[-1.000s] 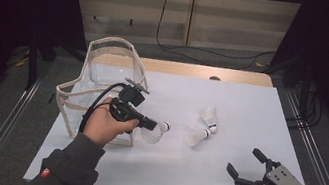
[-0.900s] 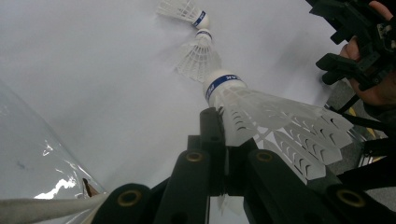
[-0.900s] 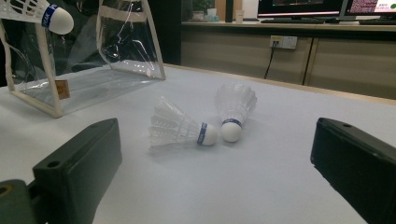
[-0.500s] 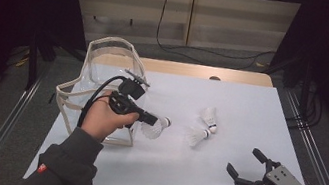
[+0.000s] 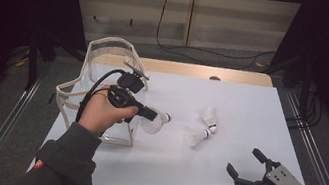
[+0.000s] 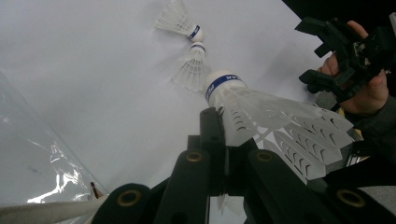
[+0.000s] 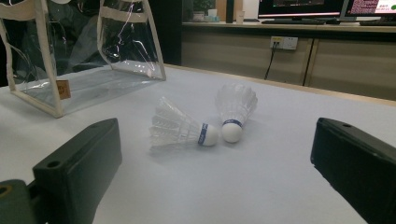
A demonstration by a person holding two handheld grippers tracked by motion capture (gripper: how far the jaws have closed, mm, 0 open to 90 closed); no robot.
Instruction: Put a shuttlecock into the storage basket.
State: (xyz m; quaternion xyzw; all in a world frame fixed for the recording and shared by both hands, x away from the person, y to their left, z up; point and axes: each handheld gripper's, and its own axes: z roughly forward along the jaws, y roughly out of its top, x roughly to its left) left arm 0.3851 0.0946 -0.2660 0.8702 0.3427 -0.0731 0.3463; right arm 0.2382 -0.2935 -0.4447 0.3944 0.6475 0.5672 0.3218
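A white surface (image 5: 250,112) carries a clear plastic bag (image 5: 107,57) with cream trim, standing open-topped at the left edge. What lies inside the bag cannot be made out. The left hand-held gripper (image 5: 160,119) sits just beside the bag, its jaws pinched on the feather skirt of a white shuttlecock (image 6: 261,109); the cork tip with its blue band points away from the jaws, toward the middle of the surface. Two more shuttlecocks (image 5: 202,129) lie on their sides near the middle, cork tips almost touching. The right hand-held gripper (image 5: 245,167) hovers near the front right corner with jaws spread wide, holding nothing.

A shuttlecock is likely very light and fragile: the thin feathers would bend or crush under a firm squeeze. The rounded cork is the sturdier place to take hold, though it may slip.
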